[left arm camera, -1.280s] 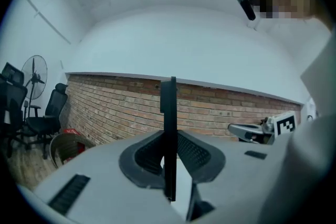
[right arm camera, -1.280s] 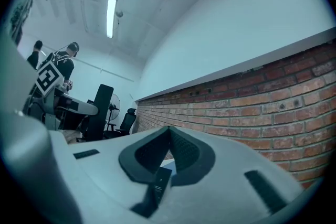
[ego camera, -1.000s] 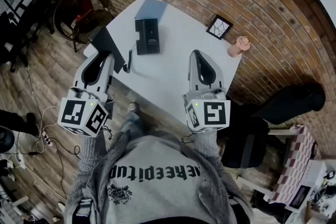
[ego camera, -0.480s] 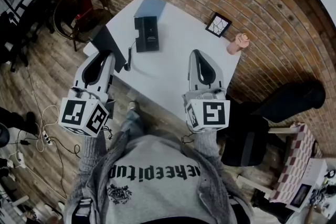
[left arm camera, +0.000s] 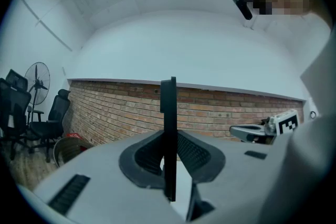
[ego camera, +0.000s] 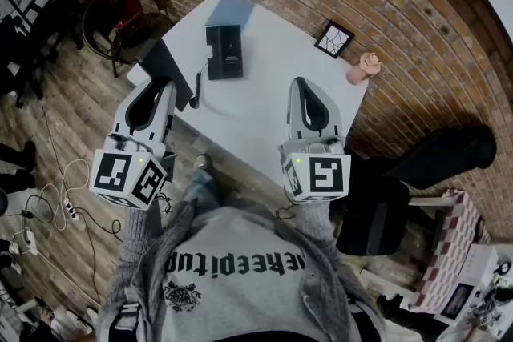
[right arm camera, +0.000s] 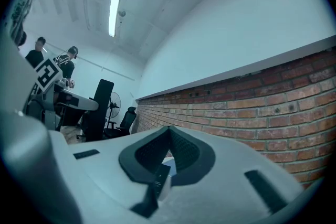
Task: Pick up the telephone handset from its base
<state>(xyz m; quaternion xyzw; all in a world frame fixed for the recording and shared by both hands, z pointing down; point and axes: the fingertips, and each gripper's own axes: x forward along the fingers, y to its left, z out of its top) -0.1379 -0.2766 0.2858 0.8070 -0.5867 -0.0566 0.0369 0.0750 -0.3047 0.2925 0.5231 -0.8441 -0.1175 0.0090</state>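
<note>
At the surface's (ego camera: 268, 72) left edge, left hand-held gripper (ego camera: 159, 84) is clamping the handset (ego camera: 178, 81); right hand-held gripper (ego camera: 305, 85) is hovering closed.

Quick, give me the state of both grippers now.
Left gripper: closed on the flat black telephone handset, held upright.
Right gripper: closed, empty.
</note>
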